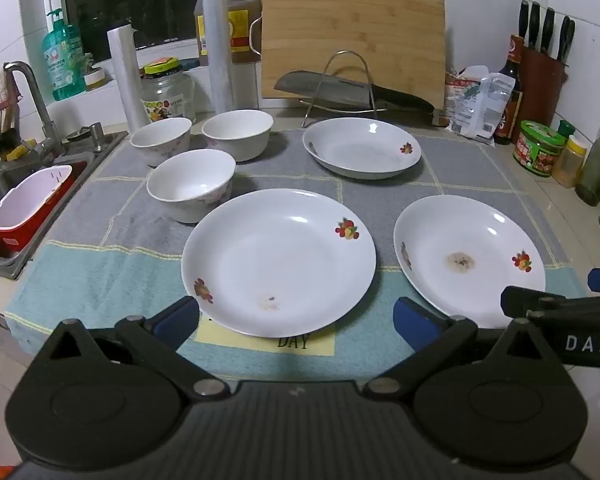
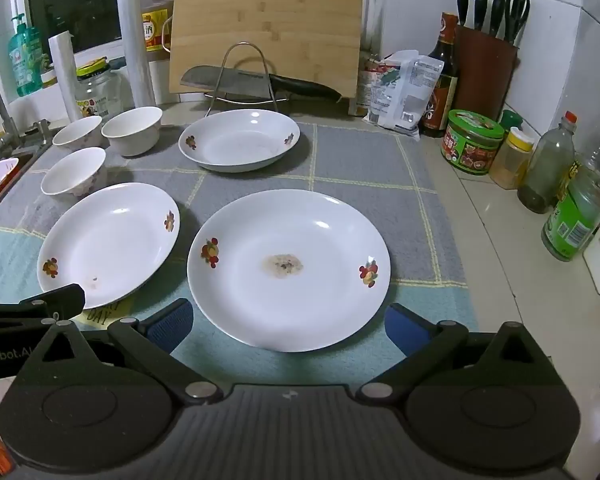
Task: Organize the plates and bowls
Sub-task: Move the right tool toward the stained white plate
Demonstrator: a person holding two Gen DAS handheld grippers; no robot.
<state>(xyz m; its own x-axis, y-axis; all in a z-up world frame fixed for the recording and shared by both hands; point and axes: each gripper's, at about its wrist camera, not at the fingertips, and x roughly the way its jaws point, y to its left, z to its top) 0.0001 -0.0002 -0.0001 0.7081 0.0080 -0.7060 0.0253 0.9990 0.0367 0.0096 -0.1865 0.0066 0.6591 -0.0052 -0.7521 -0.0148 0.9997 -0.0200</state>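
Observation:
Three white flower-printed plates lie on a grey and blue mat [image 1: 452,168]. The near-left plate [image 1: 278,262] [image 2: 108,242] sits just beyond my left gripper [image 1: 296,316], which is open and empty. A stained near-right plate [image 1: 468,260] [image 2: 288,270] lies in front of my right gripper [image 2: 288,322], also open with nothing between its fingers. The far plate [image 1: 362,147] [image 2: 239,139] rests near the back. Three white bowls stand at the left: a near bowl [image 1: 191,184] [image 2: 74,176], a back-left bowl [image 1: 161,140] [image 2: 77,131] and a back-right bowl [image 1: 238,133] [image 2: 132,130].
A sink [image 1: 8,184] with a red and white basin [image 1: 32,206] lies to the left. At the back stand a cutting board [image 1: 352,40], a cleaver on a wire rack [image 1: 340,88] and a jar [image 1: 166,88]. Bottles and tins [image 2: 540,160] line the right counter.

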